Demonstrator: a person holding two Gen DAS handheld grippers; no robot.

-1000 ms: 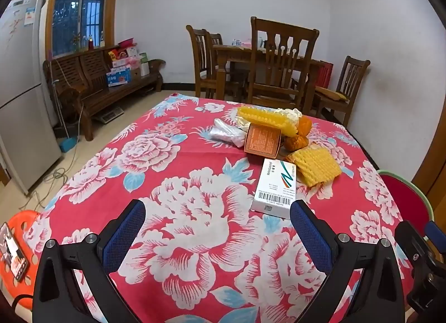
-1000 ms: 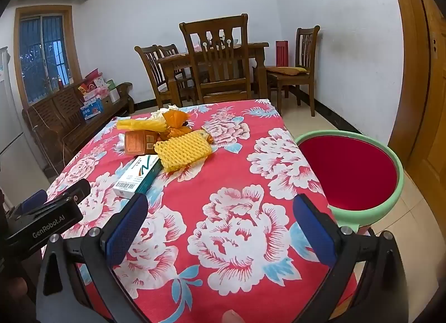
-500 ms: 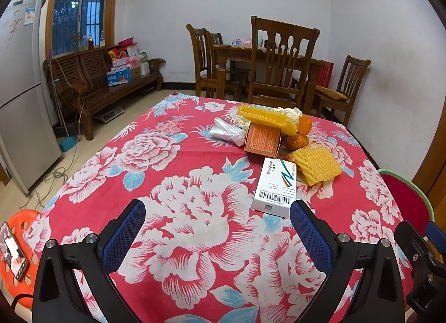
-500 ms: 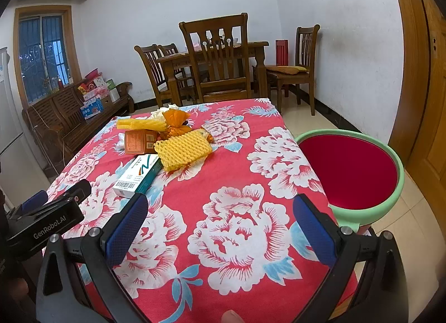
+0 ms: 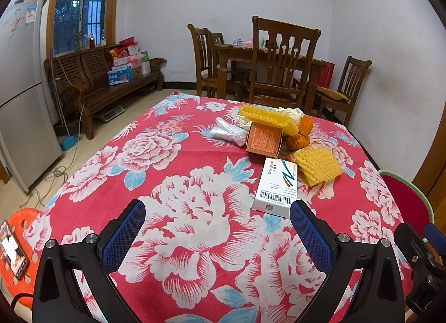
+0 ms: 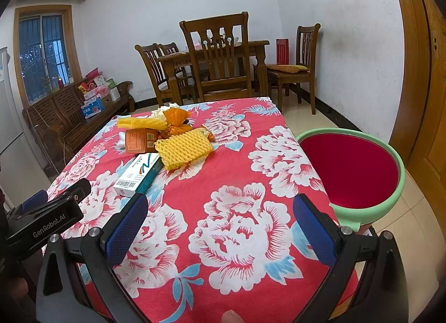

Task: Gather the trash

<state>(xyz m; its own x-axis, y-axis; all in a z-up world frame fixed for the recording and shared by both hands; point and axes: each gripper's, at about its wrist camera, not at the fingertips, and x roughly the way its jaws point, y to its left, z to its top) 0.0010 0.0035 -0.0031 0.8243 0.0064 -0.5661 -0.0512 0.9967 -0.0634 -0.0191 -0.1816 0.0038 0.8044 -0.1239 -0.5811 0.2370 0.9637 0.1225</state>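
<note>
Both tools are hanging over the near edge of the worktop point(image 5: 92, 172), which is wearing a red floral cloth: the left tool point(image 5: 217, 228) and the right tool point(image 6: 220, 225) are each spread wide and gripping nothing. All of the trash is lying in one cluster toward the far right of the cloth. Nearest is a white medicine box point(image 5: 276, 187), with a yellow foam fruit net point(image 5: 316, 165) just beside it and touching its far corner. Behind these are sitting an orange carton point(image 5: 263, 143), crumpled orange wrappers point(image 5: 299, 140), a second yellow foam net point(image 5: 269, 119) and a clear plastic bag point(image 5: 230, 134). Off the worktop's right side a green-rimmed basin with a red inside point(image 6: 348, 172) is waiting, seemingly as the bin. Nothing looks collected yet, so the task appears to be just starting. Next, one tool needs to be reaching forward to the medicine box, straddling its narrow width and closing.
</note>
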